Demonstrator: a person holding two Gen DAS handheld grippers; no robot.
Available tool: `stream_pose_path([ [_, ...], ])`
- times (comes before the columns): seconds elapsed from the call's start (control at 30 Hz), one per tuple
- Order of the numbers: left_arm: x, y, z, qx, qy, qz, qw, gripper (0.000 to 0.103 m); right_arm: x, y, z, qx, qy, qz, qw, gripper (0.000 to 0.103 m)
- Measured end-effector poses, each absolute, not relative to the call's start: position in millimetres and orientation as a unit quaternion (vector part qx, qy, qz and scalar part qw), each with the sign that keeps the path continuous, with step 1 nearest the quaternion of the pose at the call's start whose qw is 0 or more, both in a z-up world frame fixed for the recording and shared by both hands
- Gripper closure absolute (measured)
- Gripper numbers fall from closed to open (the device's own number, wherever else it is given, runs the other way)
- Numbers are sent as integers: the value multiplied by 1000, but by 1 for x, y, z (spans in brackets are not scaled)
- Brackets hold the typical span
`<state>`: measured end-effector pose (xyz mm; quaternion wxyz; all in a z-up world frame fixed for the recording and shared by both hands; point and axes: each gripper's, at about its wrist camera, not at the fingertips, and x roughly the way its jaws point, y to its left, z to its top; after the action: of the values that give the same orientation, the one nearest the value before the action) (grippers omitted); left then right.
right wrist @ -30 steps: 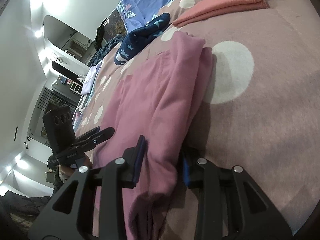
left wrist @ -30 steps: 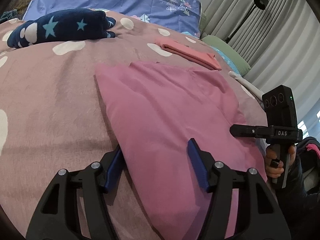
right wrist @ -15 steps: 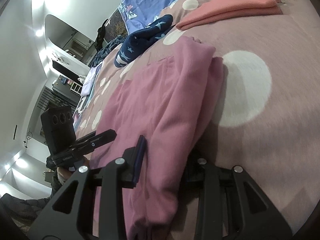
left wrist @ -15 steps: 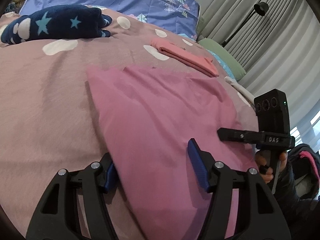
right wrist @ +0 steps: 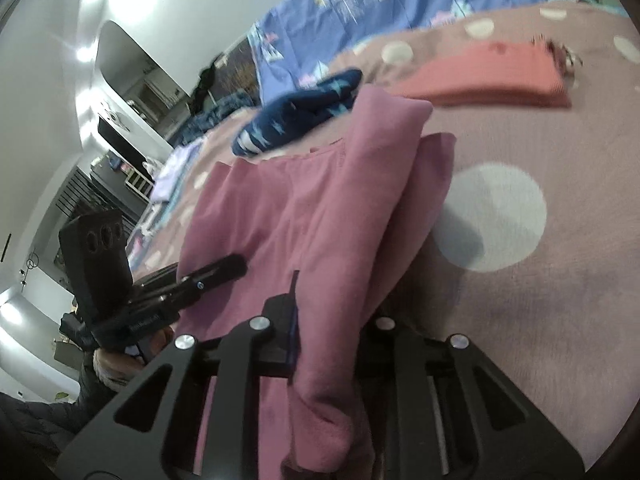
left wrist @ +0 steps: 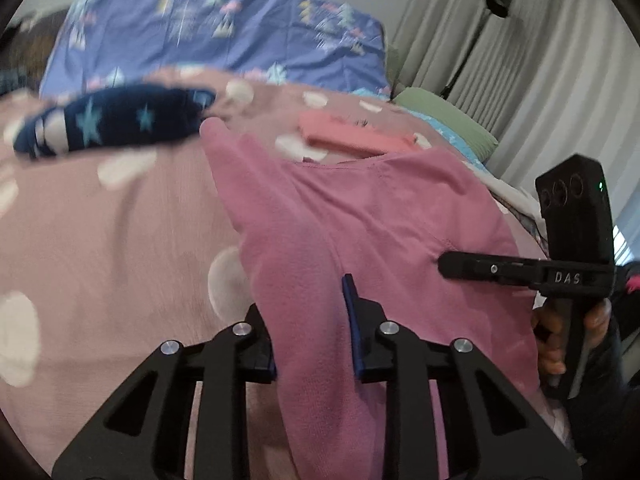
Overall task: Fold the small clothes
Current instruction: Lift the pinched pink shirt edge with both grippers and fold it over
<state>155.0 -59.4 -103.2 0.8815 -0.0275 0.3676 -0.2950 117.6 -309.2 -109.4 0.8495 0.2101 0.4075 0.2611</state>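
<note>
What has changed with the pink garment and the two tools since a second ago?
Both tools, left and right, are closing on the pink garment, lifting its near edge off the spotted blanket. The coral folded cloth and navy star garment stayed put.

Bare dotted blanket lies open leftward; navy star garment and coral garment block beyond.

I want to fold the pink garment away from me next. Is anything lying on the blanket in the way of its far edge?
Nothing lies on the pink garment, and both grippers' jaws are closing on its near edge. Just past its far edge lie a folded coral cloth and a navy star-print item, apparently clear of a half fold.
</note>
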Motion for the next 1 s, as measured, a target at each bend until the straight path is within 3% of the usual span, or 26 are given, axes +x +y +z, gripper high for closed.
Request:
stream_pose_path([
  [0.5,116,-91,-14,19,264,-317,911,78,44,-329,-18,178,274,230,917,86],
  [1.0,197,-167,63,107,197,-325,919,78,120,-387,48,180,203,180,946,86],
])
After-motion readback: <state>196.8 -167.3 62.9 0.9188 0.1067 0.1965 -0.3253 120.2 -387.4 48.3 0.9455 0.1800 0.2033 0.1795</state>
